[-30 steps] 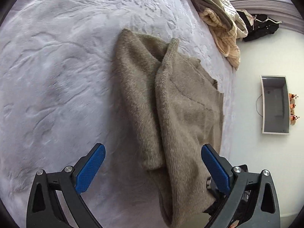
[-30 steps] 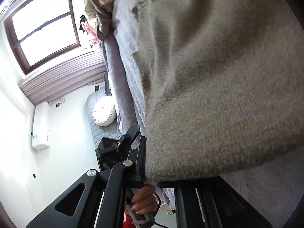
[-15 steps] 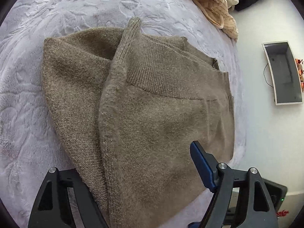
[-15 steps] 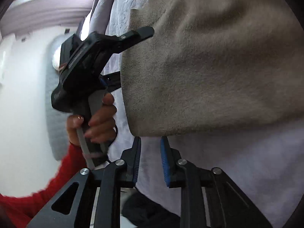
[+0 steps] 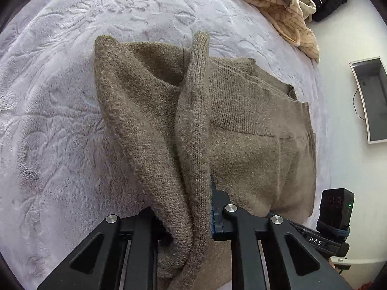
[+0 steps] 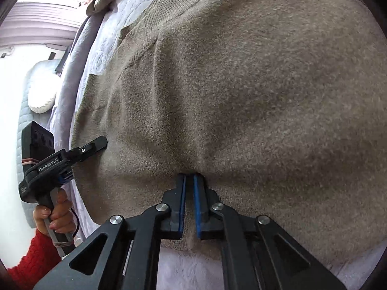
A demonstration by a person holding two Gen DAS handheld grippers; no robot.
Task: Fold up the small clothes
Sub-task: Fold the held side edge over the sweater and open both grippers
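A taupe knit sweater (image 5: 246, 130) lies partly folded on the pale lilac bedspread (image 5: 72, 125). My left gripper (image 5: 183, 207) is shut on a thick fold of its knit edge, which rises as a ridge between the jaws. In the right wrist view the sweater (image 6: 241, 84) fills most of the frame. My right gripper (image 6: 189, 181) is shut on a small pinch of the sweater near its bottom hem. The left gripper (image 6: 94, 146) also shows there at the left, held by a hand in a red sleeve, its tip at the sweater's side edge.
A pile of cream and olive clothes (image 5: 278, 7) lies at the bed's far right corner. The bed edge runs along the right, with a white wall and a wall-mounted grey box (image 5: 372, 96) beyond. A white cushion (image 6: 41, 91) sits on a chair past the bed.
The left gripper moved onto the sweater's edge and closed on a fold. The right gripper moved forward from off the hem and now pinches the fabric.
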